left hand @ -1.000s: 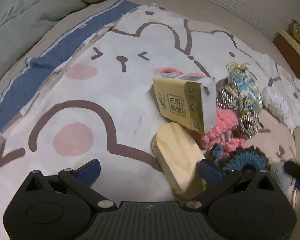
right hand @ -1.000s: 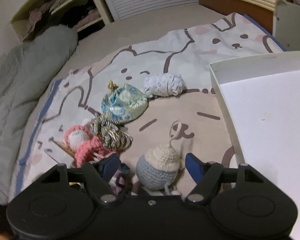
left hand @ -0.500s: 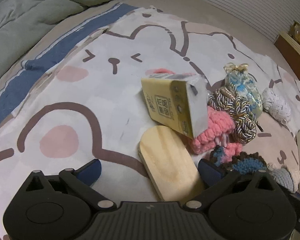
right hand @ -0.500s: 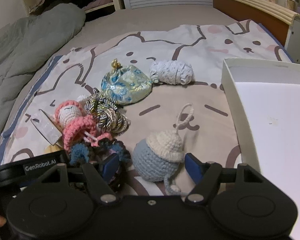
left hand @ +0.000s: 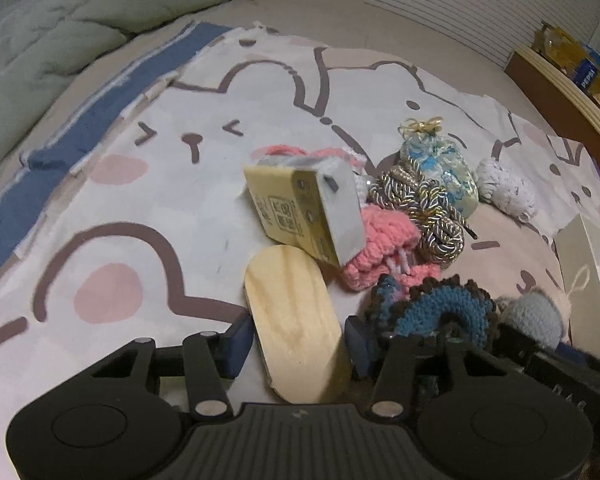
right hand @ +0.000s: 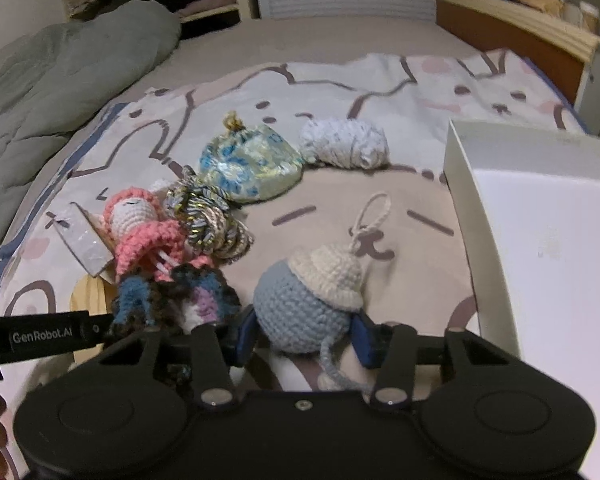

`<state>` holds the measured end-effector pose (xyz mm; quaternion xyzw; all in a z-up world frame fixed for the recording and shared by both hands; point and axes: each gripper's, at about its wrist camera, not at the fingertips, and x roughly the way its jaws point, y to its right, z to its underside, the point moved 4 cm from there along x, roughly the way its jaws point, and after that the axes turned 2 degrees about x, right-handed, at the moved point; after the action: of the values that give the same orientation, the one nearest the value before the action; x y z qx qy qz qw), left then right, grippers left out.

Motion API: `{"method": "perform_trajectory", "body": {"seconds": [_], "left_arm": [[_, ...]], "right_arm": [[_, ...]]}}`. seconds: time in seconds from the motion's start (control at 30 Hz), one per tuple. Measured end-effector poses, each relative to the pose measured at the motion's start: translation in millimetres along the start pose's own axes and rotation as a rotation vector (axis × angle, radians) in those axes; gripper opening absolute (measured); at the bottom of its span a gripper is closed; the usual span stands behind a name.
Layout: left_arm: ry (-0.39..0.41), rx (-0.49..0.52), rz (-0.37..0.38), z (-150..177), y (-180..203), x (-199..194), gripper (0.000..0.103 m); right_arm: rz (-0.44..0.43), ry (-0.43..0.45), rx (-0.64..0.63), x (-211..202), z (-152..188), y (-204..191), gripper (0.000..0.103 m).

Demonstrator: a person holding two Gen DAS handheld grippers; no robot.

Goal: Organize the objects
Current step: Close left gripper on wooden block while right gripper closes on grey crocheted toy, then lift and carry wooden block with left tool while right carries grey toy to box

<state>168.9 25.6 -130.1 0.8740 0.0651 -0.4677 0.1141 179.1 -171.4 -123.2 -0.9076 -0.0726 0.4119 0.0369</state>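
Observation:
A pale oval wooden block (left hand: 292, 300) lies on the cartoon-print sheet, between the jaws of my left gripper (left hand: 296, 344). These jaws are closing, and both blue pads touch the block's sides. A blue crochet ball with a cream cap (right hand: 304, 308) sits between the closing jaws of my right gripper (right hand: 304, 338), whose pads press its flanks. Beside them lie a teal and brown crochet piece (left hand: 440, 312), a pink crochet doll (right hand: 140, 224), a yellow carton (left hand: 300, 208), a braided cord bundle (right hand: 208, 220), a blue brocade pouch (right hand: 248, 168) and a white yarn bundle (right hand: 344, 144).
An open white box (right hand: 540, 240) stands at the right, close to the ball. A grey-green duvet (left hand: 60, 20) is heaped at the far left. A wooden bed frame (right hand: 512, 36) and shelves line the back. The left gripper's body (right hand: 40, 336) reaches in at the lower left of the right wrist view.
Both pairs of jaws have narrowed: the left onto the wooden block, the right onto the crochet ball. Both views have rolled a little, and the left gripper has shifted towards the block.

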Motion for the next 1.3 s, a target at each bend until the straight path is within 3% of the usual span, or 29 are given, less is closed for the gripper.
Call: {"method": "perform_trajectory", "body": {"seconds": [0.4,0.67,0.93,1.13,1.3], "left_arm": [[0.077,0.058,0.014,-1.5,-0.2,-40.2,0.048],[-0.030,0.035,-0.017,13.3,-11.3,-21.1,0.048],[-0.059,0.047,-0.058,20.7,-9.1,0.1,0.051],[-0.041,0.058,-0.039,17.6,-8.1,-6.2,0.046],[0.028,0.066,-0.042,9.2,-6.7,-28.0,0.046]], "right_arm": [[-0.043,0.129,-0.015,-48.8,-23.4,-5.7,0.048],[-0.053,0.104,-0.005,-58.9,-17.7,-3.2,0.048],[-0.055,0.090,0.004,-56.2,-14.8,-1.2,0.048],[-0.055,0.092,0.005,-56.3,-15.7,0.5,0.048],[-0.059,0.121,0.006,-65.6,-21.1,1.8,0.048]]}}
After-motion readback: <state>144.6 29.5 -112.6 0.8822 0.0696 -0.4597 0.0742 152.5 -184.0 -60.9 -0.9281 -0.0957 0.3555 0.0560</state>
